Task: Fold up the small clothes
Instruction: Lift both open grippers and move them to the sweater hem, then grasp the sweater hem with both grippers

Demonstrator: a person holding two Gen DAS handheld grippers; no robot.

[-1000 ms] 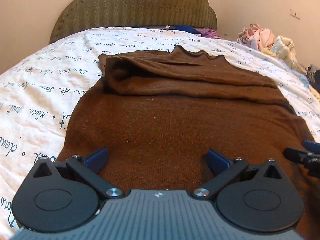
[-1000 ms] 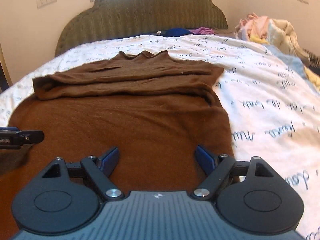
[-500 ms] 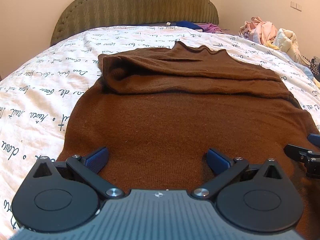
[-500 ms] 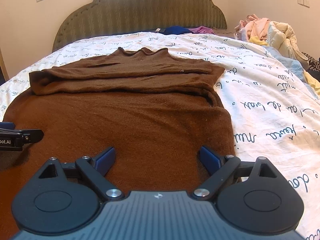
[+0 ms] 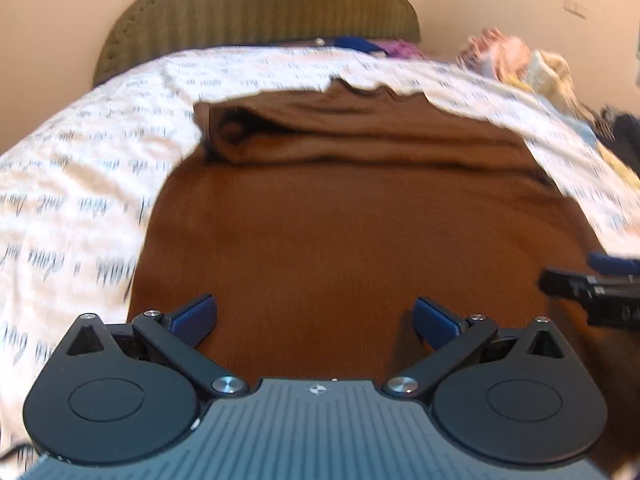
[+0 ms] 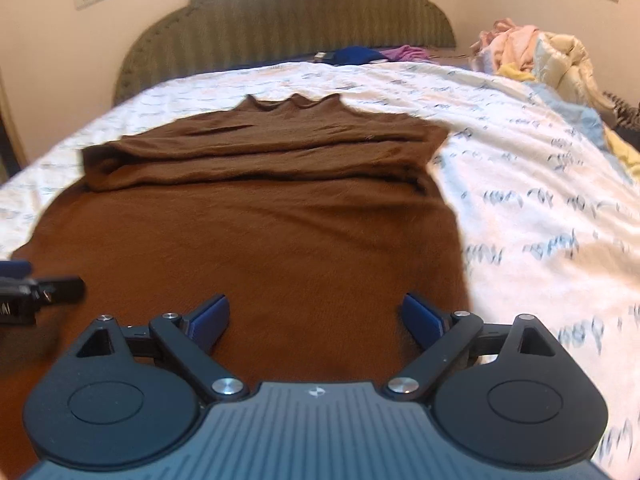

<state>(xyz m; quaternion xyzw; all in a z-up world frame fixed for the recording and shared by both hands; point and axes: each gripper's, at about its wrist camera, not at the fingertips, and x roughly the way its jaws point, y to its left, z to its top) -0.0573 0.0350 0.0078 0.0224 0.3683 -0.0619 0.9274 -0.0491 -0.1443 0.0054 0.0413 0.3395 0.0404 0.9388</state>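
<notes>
A brown knitted sweater lies flat on the bed, its collar toward the headboard and its sleeves folded across the chest. My left gripper hovers open over the sweater's near left part, nothing between its blue pads. My right gripper stands open over the near right part, close to the sweater's right edge, also holding nothing. Each gripper's tip shows at the edge of the other's view: the right gripper and the left gripper.
The bed has a white sheet with dark script print and a green padded headboard. A heap of pale clothes lies at the far right. Blue and purple items sit by the headboard.
Both grippers have drawn back a little from the sweater. The right gripper's jaws have spread somewhat wider. The left wrist view has shifted sideways and is blurred. The sweater has not moved.
</notes>
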